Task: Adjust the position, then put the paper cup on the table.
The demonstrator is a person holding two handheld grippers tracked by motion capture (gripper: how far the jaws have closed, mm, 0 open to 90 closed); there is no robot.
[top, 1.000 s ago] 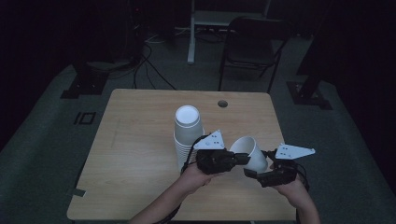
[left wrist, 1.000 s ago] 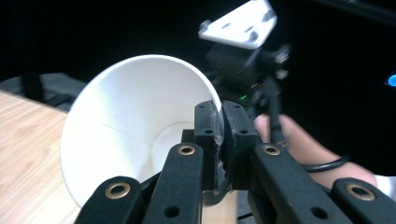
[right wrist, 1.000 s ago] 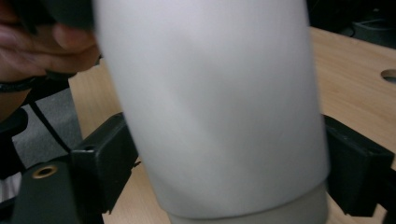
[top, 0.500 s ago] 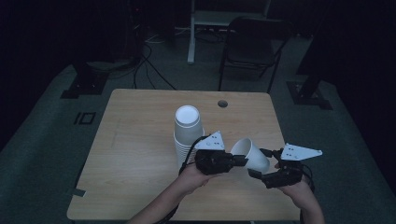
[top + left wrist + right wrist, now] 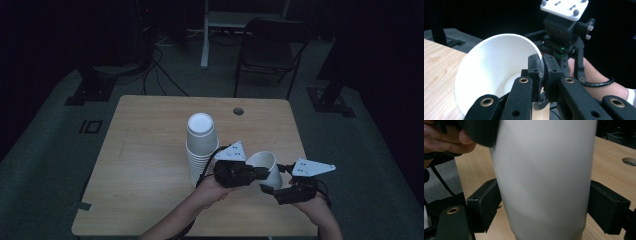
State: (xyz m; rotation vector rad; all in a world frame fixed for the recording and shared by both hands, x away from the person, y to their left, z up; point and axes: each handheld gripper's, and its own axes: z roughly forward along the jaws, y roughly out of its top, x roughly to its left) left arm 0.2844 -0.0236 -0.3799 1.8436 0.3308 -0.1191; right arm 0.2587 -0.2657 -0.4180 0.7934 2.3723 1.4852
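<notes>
A person is holding a white paper cup (image 5: 264,167) tilted above the wooden table (image 5: 150,165), the left gripper (image 5: 257,173) pinching its rim wall while the right gripper (image 5: 272,187) is straddling its body with jaws spread, just beside a cup stack (image 5: 201,145).

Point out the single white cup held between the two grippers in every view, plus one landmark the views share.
High view: the single cup lies tilted at lower right of centre, right of the cup stack.
Left gripper view: it sits left of centre, mouth toward the camera, the left gripper pinching its rim.
Right gripper view: its wall spans the centre.
Shared landmark: the wooden table.
</notes>
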